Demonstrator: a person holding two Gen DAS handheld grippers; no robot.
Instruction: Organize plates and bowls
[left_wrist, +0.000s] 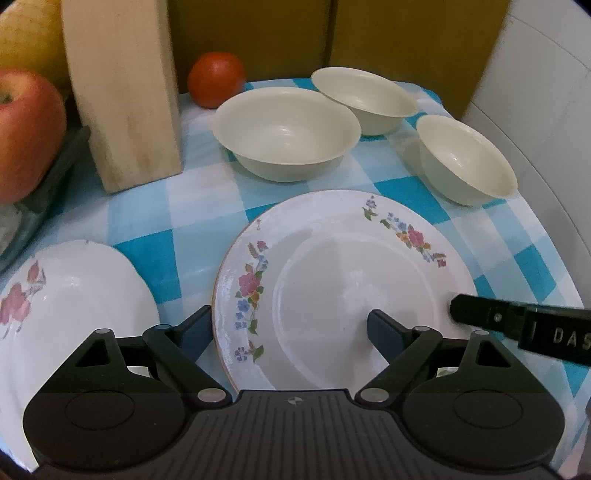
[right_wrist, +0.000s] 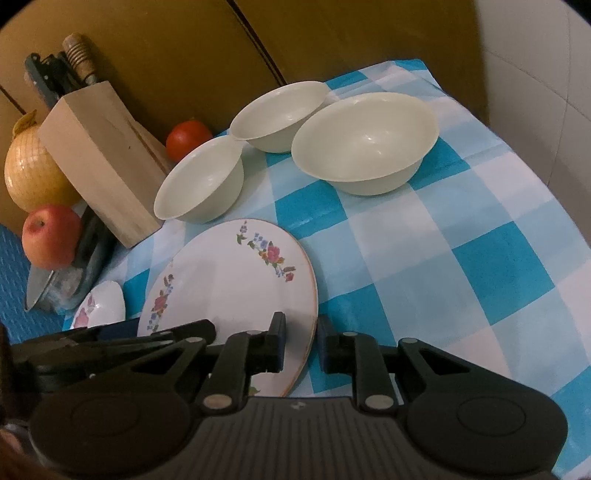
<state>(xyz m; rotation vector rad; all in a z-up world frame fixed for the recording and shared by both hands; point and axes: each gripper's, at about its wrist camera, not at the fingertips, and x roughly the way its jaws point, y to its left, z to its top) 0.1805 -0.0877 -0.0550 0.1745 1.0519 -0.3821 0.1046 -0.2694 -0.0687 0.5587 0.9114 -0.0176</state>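
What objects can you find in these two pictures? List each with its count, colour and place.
Round cream bowls: three, back of cloth.
Floral white plate: one, centre, between both jaws.
Second pink-flowered white plate: one, left.
Blue-and-white checked tablecloth: one, underneath everything.
Pale wooden knife block: one, left rear.
Red tomato: one, behind block.
Red apple: one, far left.
Yellow round fruit: one, behind apple.
Left gripper: black, open.
Right gripper: black, straddling plate rim.

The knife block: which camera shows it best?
The right wrist view. There the whole knife block shows, with handles sticking out of its top. In the left wrist view the block is nearer, but its top is cut off by the picture's edge, so no handles appear.
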